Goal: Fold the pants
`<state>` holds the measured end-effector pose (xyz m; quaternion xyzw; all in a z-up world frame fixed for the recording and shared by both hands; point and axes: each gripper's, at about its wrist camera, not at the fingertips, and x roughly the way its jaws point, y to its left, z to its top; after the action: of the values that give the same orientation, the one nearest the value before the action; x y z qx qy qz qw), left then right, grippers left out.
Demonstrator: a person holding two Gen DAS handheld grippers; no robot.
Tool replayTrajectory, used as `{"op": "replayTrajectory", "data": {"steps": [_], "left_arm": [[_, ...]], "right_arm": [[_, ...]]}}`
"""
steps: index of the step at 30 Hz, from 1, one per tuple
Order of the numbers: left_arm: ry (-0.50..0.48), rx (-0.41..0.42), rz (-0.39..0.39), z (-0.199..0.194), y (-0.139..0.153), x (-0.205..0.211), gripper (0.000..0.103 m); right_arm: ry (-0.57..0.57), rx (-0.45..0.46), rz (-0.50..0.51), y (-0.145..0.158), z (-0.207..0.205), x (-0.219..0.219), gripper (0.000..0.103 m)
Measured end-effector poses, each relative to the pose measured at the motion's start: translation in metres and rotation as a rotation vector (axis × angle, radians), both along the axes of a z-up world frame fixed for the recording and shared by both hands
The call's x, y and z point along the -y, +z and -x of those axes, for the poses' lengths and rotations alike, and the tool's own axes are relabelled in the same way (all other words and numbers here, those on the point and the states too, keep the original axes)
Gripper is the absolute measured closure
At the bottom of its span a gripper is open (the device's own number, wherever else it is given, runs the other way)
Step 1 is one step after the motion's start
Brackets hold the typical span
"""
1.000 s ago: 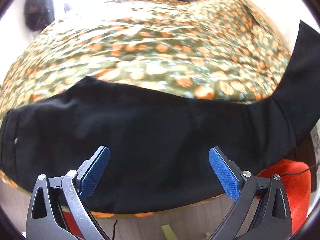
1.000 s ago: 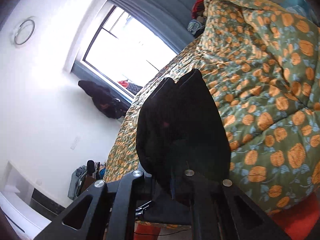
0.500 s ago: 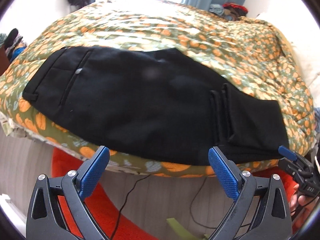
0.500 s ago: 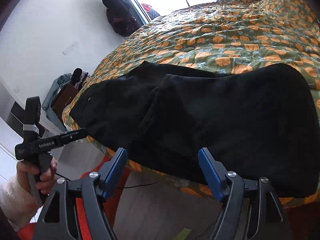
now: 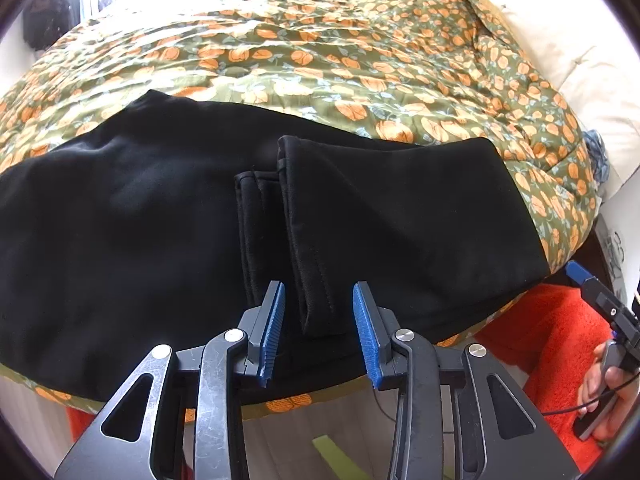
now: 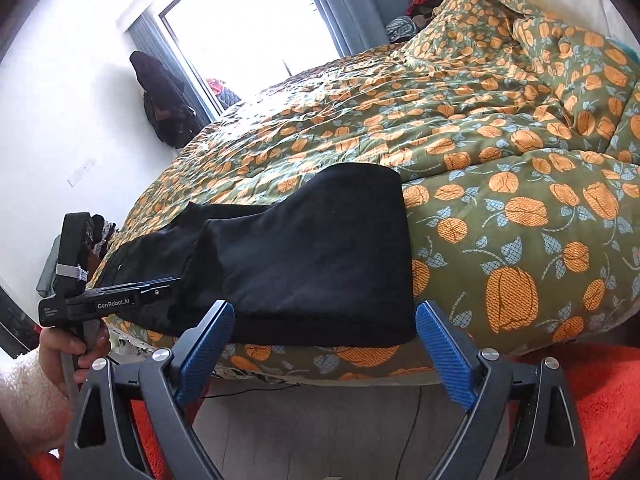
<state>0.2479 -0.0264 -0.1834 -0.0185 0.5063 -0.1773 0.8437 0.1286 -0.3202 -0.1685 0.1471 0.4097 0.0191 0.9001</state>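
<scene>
Black pants (image 5: pixel 140 216) lie on the bed's near edge, the leg part folded back over the rest (image 5: pixel 400 216). The leg hems (image 5: pixel 316 300) lie between the fingers of my left gripper (image 5: pixel 318 330), which is partly closed and open around them without pinching. My right gripper (image 6: pixel 324 356) is wide open and empty, just in front of the folded end of the pants (image 6: pixel 312 256). The left gripper also shows in the right wrist view (image 6: pixel 160 284), and the right gripper in the left wrist view (image 5: pixel 576 270).
The bed has a green quilt with orange flowers (image 5: pixel 360 52) (image 6: pixel 520 140). An orange-red rug (image 5: pixel 540 340) and a thin black cable (image 6: pixel 256 390) lie on the floor below the bed edge. A window (image 6: pixel 248 28) and hanging dark clothes (image 6: pixel 160 100) are at the far side.
The right gripper has laid the leg end over the pants, let go and drawn back open. The left gripper has moved up to the hems and narrowed around them.
</scene>
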Motion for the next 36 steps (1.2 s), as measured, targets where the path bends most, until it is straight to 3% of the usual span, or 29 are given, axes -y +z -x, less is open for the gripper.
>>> {"op": "replayTrajectory", "data": {"steps": [3,7,13,18,24,26,28,29,33,35,36], "left_arm": [[-0.005,-0.012,0.016,0.000,-0.002,-0.002,0.067],[-0.009,-0.014,0.005,-0.001,-0.003,0.002,0.093],[0.052,0.025,0.023,0.020,0.007,-0.018,0.096],[0.075,-0.001,0.009,0.027,-0.008,-0.031,0.096],[0.079,0.004,0.000,0.020,-0.008,-0.024,0.095],[0.083,0.001,-0.007,0.018,-0.011,-0.024,0.094],[0.090,-0.006,-0.007,0.019,-0.013,-0.024,0.088],[0.092,-0.004,-0.012,0.019,-0.013,-0.023,0.088],[0.088,-0.003,-0.001,0.019,-0.004,-0.023,0.077],[0.106,0.004,-0.007,0.020,0.000,-0.023,0.059],[0.113,0.007,-0.005,0.021,0.003,-0.025,0.054]], "right_arm": [[0.003,0.013,0.001,-0.001,-0.005,-0.005,0.011],[0.008,0.027,0.014,0.000,-0.006,-0.009,0.011],[-0.016,0.053,0.060,0.007,0.000,-0.008,0.011],[-0.016,0.015,0.077,0.000,-0.012,-0.009,0.011],[0.151,0.035,0.040,0.008,-0.063,-0.032,0.011],[0.198,-0.026,0.009,-0.011,-0.082,-0.035,0.011],[0.218,-0.208,-0.009,-0.049,-0.105,-0.033,0.011],[0.213,-0.256,-0.001,-0.061,-0.110,-0.032,0.012],[0.201,-0.197,-0.003,-0.032,-0.111,-0.033,0.014],[0.197,-0.135,-0.003,-0.013,-0.110,-0.035,0.013],[0.199,-0.115,0.009,-0.008,-0.109,-0.036,0.013]]}}
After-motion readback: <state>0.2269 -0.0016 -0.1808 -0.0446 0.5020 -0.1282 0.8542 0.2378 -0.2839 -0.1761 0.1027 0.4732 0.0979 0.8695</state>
